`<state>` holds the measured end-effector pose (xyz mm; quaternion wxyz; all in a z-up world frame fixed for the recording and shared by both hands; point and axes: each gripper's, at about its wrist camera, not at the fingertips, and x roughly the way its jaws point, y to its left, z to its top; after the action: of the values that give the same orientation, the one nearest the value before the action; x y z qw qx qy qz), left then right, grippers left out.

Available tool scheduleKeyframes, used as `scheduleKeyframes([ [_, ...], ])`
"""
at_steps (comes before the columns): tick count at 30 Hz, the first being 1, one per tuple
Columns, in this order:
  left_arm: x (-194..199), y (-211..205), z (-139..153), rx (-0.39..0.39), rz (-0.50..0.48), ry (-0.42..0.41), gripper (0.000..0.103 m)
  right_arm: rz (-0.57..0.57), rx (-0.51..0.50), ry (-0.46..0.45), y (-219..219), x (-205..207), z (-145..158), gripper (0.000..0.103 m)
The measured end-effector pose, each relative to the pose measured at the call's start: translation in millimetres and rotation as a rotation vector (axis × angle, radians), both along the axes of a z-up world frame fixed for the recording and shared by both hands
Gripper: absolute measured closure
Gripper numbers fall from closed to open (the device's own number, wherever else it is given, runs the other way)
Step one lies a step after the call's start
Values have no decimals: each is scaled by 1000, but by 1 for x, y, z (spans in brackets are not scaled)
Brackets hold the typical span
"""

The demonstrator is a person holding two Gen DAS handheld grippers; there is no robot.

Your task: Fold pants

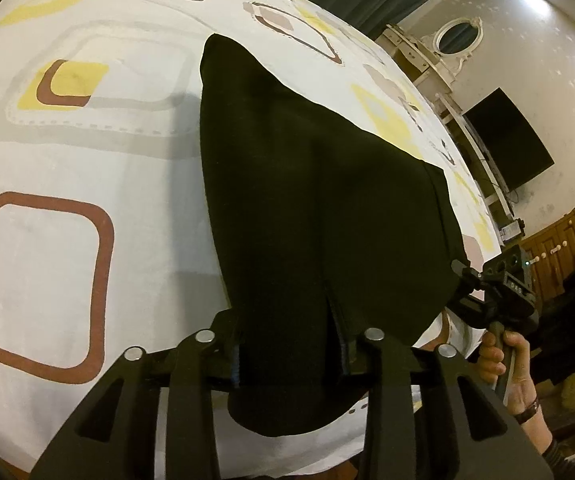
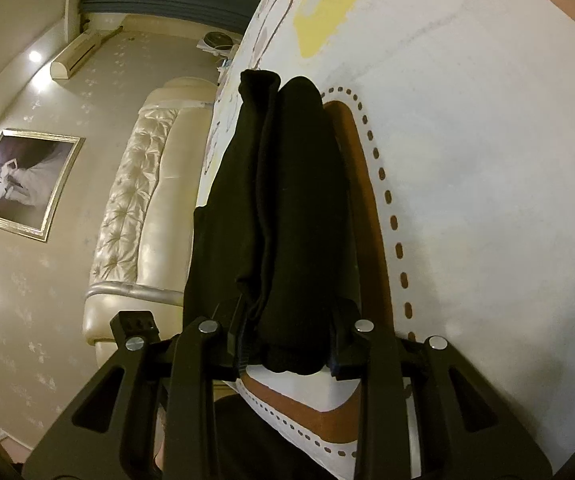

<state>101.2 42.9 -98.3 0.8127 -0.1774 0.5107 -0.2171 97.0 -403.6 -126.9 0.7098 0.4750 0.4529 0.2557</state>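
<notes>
- Pants (image 1: 307, 200) hang pinched at one edge by both grippers, so the cloth stays taut for folding.
- Left gripper (image 1: 291, 344) clamps fabric at 6 o'clock; right gripper (image 2: 287, 340) likewise.

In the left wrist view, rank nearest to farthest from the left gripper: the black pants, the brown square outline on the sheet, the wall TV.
1. Black pants: between the left gripper fingers.
2. Brown square outline: on the sheet, at left.
3. Wall TV: far right, beyond the bed.
</notes>
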Motion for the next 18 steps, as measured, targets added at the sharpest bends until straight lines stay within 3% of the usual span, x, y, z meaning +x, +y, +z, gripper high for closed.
scheduleKeyframes([
  [18,2,6,-2,-32,-1,11,52,-3,27,-6,-2,-2,-4,71],
])
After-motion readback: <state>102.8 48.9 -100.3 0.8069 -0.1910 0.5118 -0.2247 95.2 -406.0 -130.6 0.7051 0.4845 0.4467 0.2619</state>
